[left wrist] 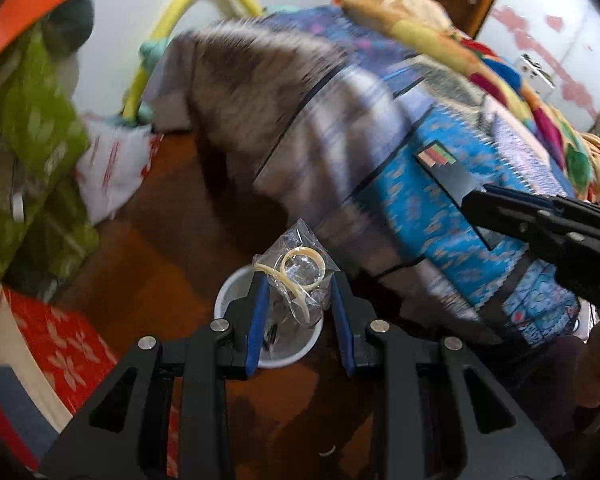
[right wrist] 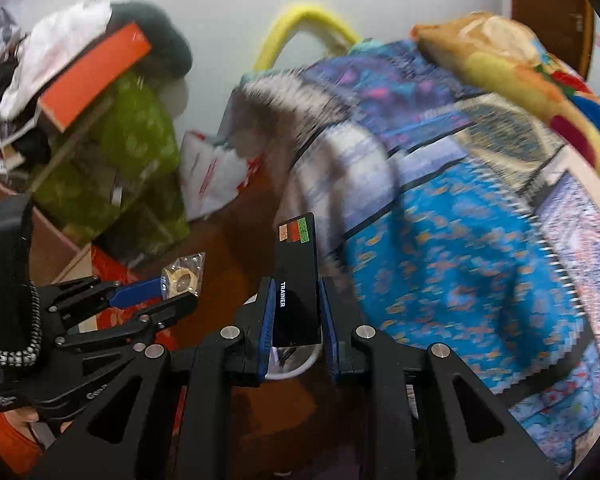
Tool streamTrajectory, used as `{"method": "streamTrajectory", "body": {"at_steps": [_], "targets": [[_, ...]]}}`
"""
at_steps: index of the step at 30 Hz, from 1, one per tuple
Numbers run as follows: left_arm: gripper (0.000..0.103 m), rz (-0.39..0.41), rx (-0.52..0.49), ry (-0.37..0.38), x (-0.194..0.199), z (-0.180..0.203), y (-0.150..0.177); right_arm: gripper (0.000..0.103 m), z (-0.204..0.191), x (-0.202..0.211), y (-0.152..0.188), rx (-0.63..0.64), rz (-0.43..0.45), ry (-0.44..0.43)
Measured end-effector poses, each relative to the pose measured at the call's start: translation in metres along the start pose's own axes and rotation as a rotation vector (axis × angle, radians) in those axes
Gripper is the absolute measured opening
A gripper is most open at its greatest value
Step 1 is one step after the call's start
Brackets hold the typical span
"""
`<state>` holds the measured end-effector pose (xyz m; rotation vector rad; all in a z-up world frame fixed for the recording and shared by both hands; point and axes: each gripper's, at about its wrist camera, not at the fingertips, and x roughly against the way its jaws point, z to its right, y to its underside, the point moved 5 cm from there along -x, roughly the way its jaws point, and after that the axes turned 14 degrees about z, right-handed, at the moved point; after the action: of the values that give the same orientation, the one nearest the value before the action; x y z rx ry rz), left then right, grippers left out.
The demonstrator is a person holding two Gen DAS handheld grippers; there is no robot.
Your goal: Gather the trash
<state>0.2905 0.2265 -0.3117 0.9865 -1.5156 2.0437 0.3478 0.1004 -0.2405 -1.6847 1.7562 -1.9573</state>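
Note:
My left gripper (left wrist: 300,280) is shut on a clear plastic packet (left wrist: 296,268) with pale rubber bands inside, held just above a white cup-like bin (left wrist: 230,296) on the brown floor. The packet also shows in the right wrist view (right wrist: 184,276), pinched by the left gripper (right wrist: 168,288). My right gripper (right wrist: 296,284) is shut on a black card (right wrist: 296,280) printed "TRAINER", with coloured squares at its top, held above the white bin (right wrist: 296,364). In the left wrist view the right gripper (left wrist: 476,200) holds the card (left wrist: 448,176) at the right.
A bed with blue patterned blankets (left wrist: 420,168) and a colourful pillow (left wrist: 440,28) fills the right. A green bag (left wrist: 32,152), a white plastic bag (left wrist: 112,164), an orange box (right wrist: 92,76) and a red patterned box (left wrist: 64,344) crowd the left. A yellow hose (left wrist: 188,4) arcs by the wall.

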Motion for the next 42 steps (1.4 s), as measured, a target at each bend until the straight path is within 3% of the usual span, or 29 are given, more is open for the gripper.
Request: {"method": "streamTrajectory", "body": {"at_steps": [5,10,12,16,20,24,32,42], "targets": [[0.031,-0.065,0.052,-0.030,-0.020,-0.030,0.028,0.020,-0.025,-0.036,0.014,0.016,-0.076,-0.043],[0.031,-0.097,0.085,-0.037,-0.035,-0.043,0.035,0.021,-0.047,-0.061,0.018,0.034,-0.111,-0.101],[0.031,-0.106,0.104,-0.030,-0.041,-0.045,0.034,0.025,-0.050,-0.069,0.017,0.048,-0.132,-0.097],[0.034,-0.113,0.133,-0.018,-0.052,-0.044,0.028,0.044,-0.042,-0.074,0.013,0.043,-0.132,-0.073],[0.045,-0.116,0.125,-0.046,-0.061,-0.040,0.025,0.044,-0.032,-0.068,0.012,0.061,-0.117,-0.043],[0.045,-0.119,0.111,-0.041,-0.058,-0.032,0.025,0.044,-0.021,-0.058,0.014,0.062,-0.111,-0.027],[0.045,-0.013,0.076,-0.059,0.006,-0.017,0.006,0.044,-0.016,-0.015,0.009,0.060,-0.039,0.000],[0.045,0.237,0.008,-0.011,0.140,0.034,-0.028,0.044,-0.023,0.112,-0.009,0.043,0.203,0.059]]}}
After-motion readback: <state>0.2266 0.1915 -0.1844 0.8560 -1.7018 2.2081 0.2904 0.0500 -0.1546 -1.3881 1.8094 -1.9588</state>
